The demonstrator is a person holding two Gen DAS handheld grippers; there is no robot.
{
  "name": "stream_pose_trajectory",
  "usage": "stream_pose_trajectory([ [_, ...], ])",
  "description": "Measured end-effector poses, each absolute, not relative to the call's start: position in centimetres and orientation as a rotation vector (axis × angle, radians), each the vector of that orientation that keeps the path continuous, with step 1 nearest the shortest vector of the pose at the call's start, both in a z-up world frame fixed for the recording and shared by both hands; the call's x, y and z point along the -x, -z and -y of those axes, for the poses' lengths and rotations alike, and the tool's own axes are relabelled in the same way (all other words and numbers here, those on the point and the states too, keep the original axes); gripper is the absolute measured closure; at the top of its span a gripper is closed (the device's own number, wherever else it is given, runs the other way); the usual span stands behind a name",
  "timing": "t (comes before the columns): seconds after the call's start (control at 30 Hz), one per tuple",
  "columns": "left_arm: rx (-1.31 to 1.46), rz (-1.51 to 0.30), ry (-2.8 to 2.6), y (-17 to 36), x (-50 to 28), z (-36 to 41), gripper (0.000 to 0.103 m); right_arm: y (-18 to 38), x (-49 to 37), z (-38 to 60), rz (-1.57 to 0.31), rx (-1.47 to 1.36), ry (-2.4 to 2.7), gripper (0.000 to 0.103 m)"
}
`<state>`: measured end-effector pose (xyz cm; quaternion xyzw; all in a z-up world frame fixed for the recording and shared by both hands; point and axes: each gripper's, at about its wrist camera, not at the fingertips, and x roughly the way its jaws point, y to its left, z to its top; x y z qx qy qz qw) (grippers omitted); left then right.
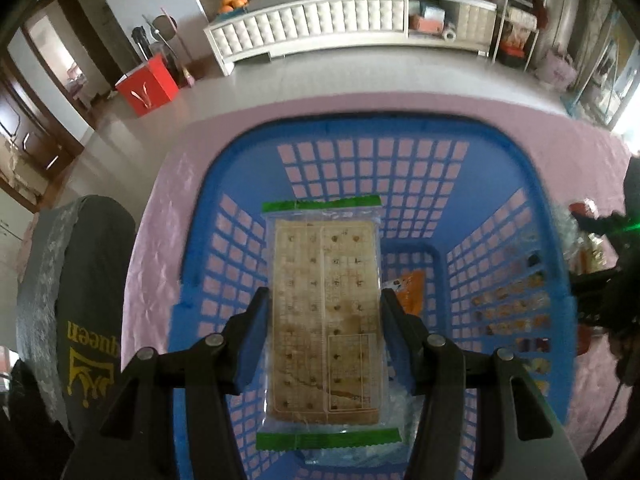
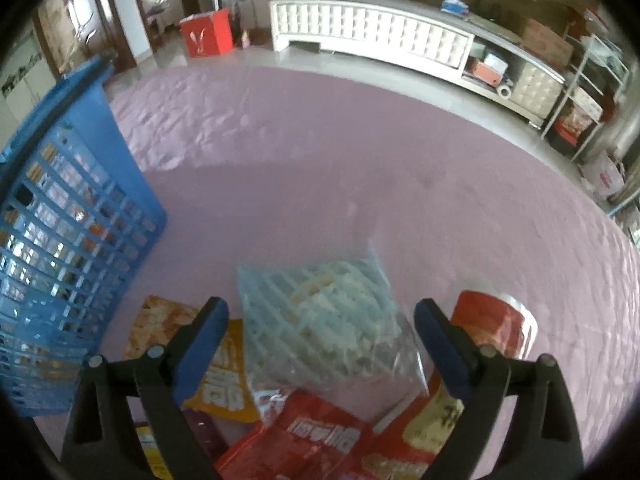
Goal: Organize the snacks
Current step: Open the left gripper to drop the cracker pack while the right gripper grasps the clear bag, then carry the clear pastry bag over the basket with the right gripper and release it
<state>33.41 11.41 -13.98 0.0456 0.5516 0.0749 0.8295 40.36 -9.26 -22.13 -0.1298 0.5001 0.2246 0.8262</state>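
The left tool [image 1: 324,312] is closed on a cracker packet [image 1: 325,320], held by its two long edges above the open blue basket [image 1: 532,184]. The packet is a flat rectangular slab of perforated crackers in clear film with green crimped seals at both ends. It is judged light, stiff across its width and brittle; excess squeeze is likely to crack the crackers, so a light grip on the long edges near mid-length is appropriate. The film is smooth and probably slippery.

The basket is rigid moulded plastic with lattice walls and floor, and it stands on the pink cloth of the bench [image 2: 320,140]. An orange packet [image 1: 412,292] lies on its floor.

The right tool [image 2: 320,312] is spread wide and holds nothing. It is aimed down at a clear bag [image 2: 324,328] with a white lattice print and pale contents, which lies on the bench beside the basket's outer wall. This bag is judged soft, light and crinkly; it is best pinched across its bulging middle. Around it lie a yellow pouch [image 2: 224,380], red pouches [image 2: 312,440] and a red can [image 2: 496,324], the can rigid, cylindrical and liable to roll.
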Motion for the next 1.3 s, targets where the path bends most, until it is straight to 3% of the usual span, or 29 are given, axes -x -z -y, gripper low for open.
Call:
stream_pose_trajectory([
  [0.13,-0.117,-1.166,-0.172,14.4,-34.0,-11.4,0.051,23.0,-40.9,9.5,-1.089,0.273,-0.503,0.007],
  [0.2,-0.122,-1.167,-0.16,14.5,-33.9,-11.2,0.051,23.1,-40.7,9.8,-1.085,0.262,-0.527,0.018],
  [0.37,-0.142,-1.157,-0.144,14.3,-33.7,-10.8,0.051,22.5,-39.2,10.1,-1.046,0.277,-0.534,0.03],
  [0.73,-0.162,-1.184,-0.088,13.8,-32.3,-11.2,0.051,16.1,-34.6,10.3,-0.918,0.217,-0.532,0.031],
  [0.8,-0.191,-1.179,-0.09,13.8,-31.8,-11.0,0.04,14.7,-33.4,9.8,-0.895,0.227,-0.539,0.031],
  [0.93,-0.203,-1.124,-0.081,12.7,-30.2,-10.7,0.032,12.6,-32.0,8.8,-0.868,0.241,-0.551,0.031],
  [1.0,-0.187,-1.1,-0.058,11.8,-29.7,-10.9,0.021,11.7,-31.4,8.4,-0.859,0.248,-0.551,0.03],
  [1.3,-0.116,-0.923,-0.006,5.7,-24.4,-13.0,0.021,7.0,-28.9,5.2,-0.818,0.253,-0.562,0.03],
])
